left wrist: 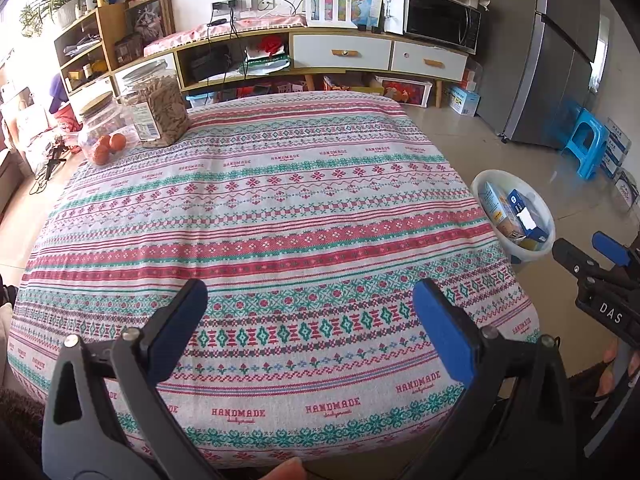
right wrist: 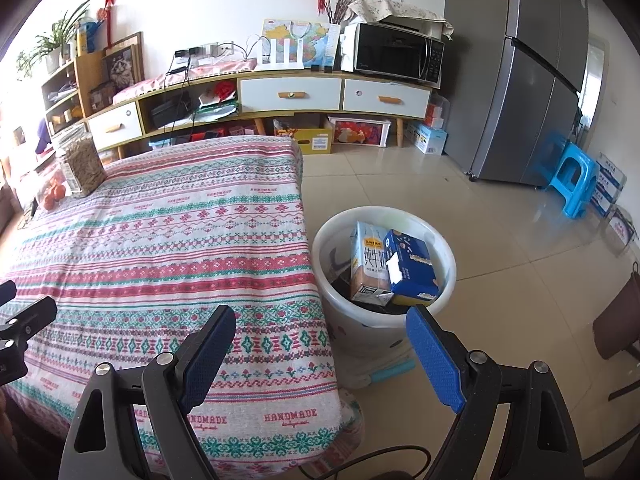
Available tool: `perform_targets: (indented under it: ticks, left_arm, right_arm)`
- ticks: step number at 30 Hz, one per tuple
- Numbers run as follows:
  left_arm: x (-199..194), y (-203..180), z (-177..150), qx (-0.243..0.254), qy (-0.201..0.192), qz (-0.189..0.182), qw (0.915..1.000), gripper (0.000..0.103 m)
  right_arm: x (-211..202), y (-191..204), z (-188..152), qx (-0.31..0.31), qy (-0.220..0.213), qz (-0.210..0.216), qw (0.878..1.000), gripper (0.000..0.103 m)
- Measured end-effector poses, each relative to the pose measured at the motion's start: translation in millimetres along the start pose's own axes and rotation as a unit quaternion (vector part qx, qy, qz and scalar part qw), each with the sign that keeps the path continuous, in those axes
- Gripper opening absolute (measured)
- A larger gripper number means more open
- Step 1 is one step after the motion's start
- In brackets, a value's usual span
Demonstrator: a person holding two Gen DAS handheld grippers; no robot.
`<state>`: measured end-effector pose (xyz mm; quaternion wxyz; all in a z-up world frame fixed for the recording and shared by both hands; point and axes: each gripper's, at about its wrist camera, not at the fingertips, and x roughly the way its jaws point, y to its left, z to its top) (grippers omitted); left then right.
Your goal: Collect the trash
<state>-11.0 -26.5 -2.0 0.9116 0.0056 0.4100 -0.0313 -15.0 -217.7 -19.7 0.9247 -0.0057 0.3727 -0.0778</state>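
A white bin (right wrist: 332, 248) stands on the floor to the right of the table and holds a milk carton (right wrist: 366, 264) and a blue box (right wrist: 414, 268). The bin also shows in the left wrist view (left wrist: 478, 190), with the cartons (left wrist: 512, 210) inside. My left gripper (left wrist: 310, 300) is open and empty above the near part of the table (left wrist: 256, 208). My right gripper (right wrist: 320, 328) is open and empty, over the table's right edge next to the bin. The right gripper also shows at the right of the left wrist view (left wrist: 582, 246).
Two clear jars stand at the table's far left: one with brown pieces (left wrist: 158, 106) and one with orange fruit (left wrist: 104, 134). A low cabinet with a microwave (right wrist: 396, 54), a grey fridge (right wrist: 520, 80) and a blue stool (right wrist: 572, 180) stand beyond.
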Motion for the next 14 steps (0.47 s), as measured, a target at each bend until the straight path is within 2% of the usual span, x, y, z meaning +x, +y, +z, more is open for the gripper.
perform_targets:
  ticks: [14]
  left_arm:
    - [3.2, -2.1, 0.8, 0.004, 0.002, -0.004, 1.0000, 0.102]
  right_arm:
    - [-5.2, 4.2, 4.0, -0.005, -0.007, 0.009, 1.000, 0.089]
